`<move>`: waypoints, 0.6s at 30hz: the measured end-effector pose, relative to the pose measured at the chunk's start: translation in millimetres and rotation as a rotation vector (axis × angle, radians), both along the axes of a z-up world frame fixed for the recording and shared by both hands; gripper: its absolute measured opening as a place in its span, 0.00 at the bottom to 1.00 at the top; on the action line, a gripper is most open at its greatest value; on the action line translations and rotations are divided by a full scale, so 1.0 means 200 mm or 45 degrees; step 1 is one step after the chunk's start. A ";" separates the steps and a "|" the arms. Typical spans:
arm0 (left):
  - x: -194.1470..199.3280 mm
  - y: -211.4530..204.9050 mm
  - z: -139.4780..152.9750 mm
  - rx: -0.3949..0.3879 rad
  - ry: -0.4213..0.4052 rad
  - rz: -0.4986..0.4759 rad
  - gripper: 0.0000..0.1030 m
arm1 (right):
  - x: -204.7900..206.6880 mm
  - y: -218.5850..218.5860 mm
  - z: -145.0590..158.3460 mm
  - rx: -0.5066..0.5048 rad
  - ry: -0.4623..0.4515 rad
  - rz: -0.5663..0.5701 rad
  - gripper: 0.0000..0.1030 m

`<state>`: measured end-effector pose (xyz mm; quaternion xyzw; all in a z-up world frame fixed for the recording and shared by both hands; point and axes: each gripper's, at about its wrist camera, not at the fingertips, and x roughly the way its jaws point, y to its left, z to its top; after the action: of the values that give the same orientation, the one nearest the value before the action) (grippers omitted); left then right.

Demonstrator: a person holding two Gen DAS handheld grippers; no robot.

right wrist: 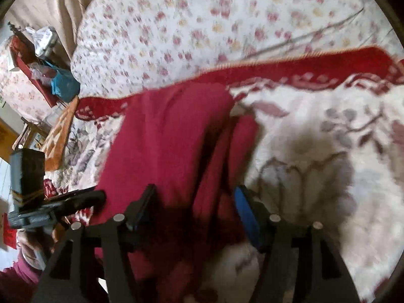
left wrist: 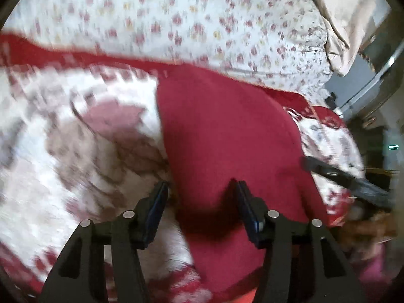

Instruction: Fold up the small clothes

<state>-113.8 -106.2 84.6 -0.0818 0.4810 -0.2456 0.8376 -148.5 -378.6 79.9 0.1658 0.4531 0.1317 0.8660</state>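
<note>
While both sets of fingers stand apart with nothing pinched between them, the red garment (left wrist: 227,136) lies flat on the blanket (left wrist: 75,131) — so, as I judge it, this is a pause between folds rather than a grip. In the left wrist view the left gripper (left wrist: 202,194) hangs over the garment's near end, its left finger (left wrist: 157,202) over white blanket and its right one over red cloth; the pads press on nothing. In the right wrist view the right gripper (right wrist: 194,199) likewise straddles the garment (right wrist: 171,136), fingers parted and clear of it.

The garment runs from lower centre up toward the middle of each frame, doubled lengthwise — a narrower red layer shows along its right edge in the right view, which suggests one fold is made. Beyond the blanket's red border lies a flowered quilt (left wrist: 176,12). Blur hides finer detail.
</note>
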 end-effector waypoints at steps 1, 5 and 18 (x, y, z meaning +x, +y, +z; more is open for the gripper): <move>-0.01 -0.01 0.02 0.031 -0.040 0.011 0.33 | -0.04 0.01 0.05 -0.014 -0.038 0.009 0.57; -0.06 -0.06 0.04 0.089 -0.132 0.041 0.33 | -0.19 0.14 0.24 -0.071 -0.173 0.159 0.44; -0.22 -0.12 0.10 0.220 -0.325 0.097 0.33 | -0.26 0.19 -0.07 -0.285 -0.018 0.051 0.33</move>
<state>-157.0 -130.6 104.8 0.0042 0.3865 -0.1800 0.9045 -201.5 -341.3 65.6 0.0580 0.4622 0.0989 0.8793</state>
